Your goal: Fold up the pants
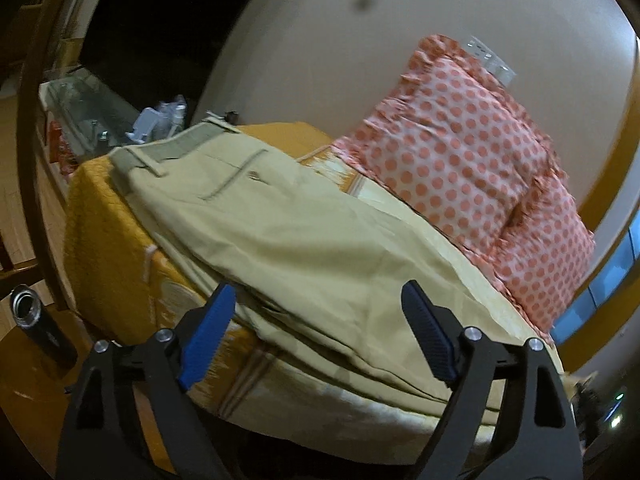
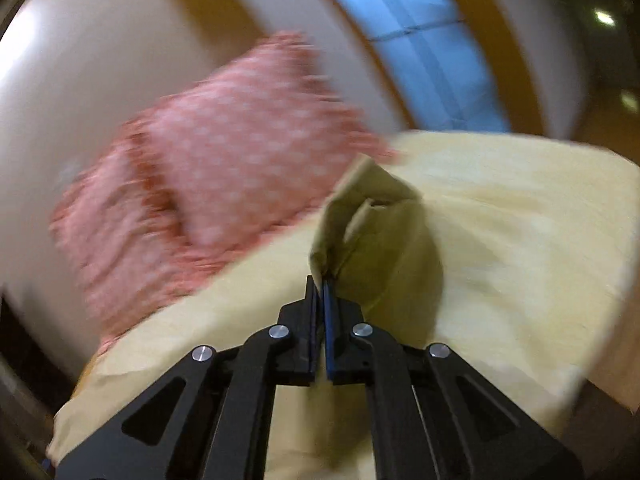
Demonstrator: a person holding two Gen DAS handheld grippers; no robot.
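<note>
Beige pants point(image 1: 280, 236) lie on a bed with the waistband at the far end and the legs running toward me. My left gripper point(image 1: 320, 304) is open, its blue pads spread just above the near edge of the pants. In the blurred right wrist view my right gripper point(image 2: 320, 284) is shut on a bunched piece of the pants point(image 2: 376, 232), which rises above the pale yellow sheet point(image 2: 500, 240).
A pink polka-dot pillow point(image 1: 472, 160) leans on the wall at the back right of the bed; it also shows in the right wrist view point(image 2: 208, 160). An orange bedspread point(image 1: 104, 232) covers the left side. A dark bottle point(image 1: 36, 320) stands on the floor at left. A glass table point(image 1: 92, 108) with clutter is behind.
</note>
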